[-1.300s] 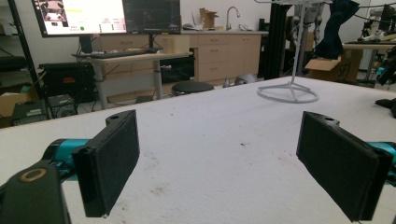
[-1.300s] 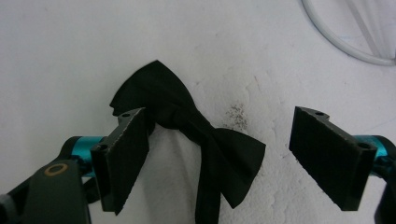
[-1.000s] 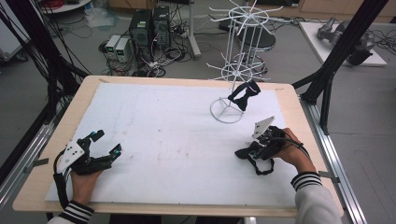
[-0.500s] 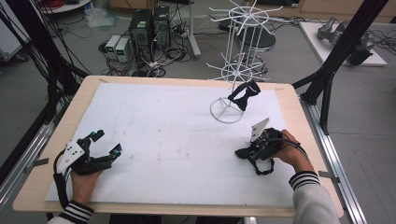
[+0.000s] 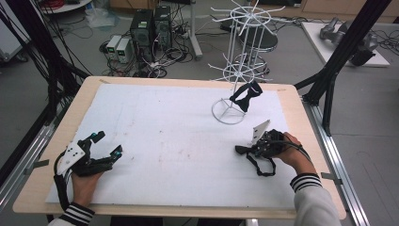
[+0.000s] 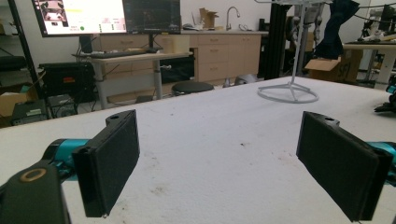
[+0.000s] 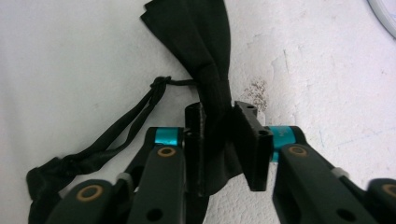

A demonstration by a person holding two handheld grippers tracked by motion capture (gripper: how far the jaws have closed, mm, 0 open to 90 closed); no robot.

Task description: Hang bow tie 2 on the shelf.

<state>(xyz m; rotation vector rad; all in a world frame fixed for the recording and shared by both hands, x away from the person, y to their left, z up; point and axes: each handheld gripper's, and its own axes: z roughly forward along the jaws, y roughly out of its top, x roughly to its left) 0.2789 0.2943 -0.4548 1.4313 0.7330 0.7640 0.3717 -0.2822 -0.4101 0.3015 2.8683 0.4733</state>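
A black bow tie (image 7: 196,37) lies on the white foam board (image 5: 164,122), its thin strap (image 7: 121,126) looping away to one side. My right gripper (image 7: 219,135) has just been closing, and its pads now press on the tie's narrow middle. In the high view that gripper (image 5: 242,150) rests low at the board's right, with the strap (image 5: 263,168) trailing toward the front edge. My left gripper (image 5: 107,143) rests on the board at the front left, jaws wide apart and nothing between them (image 6: 219,158).
A white wire display rack (image 5: 235,70) stands at the back right on a ring base (image 5: 229,111), and a second black bow tie (image 5: 245,95) hangs from it. Black frame posts (image 5: 339,61) flank the table. Computers and cables lie on the floor beyond.
The right gripper's jaws have drawn together onto the bow tie on the board. Neither hand has shifted, and the left gripper stays open.
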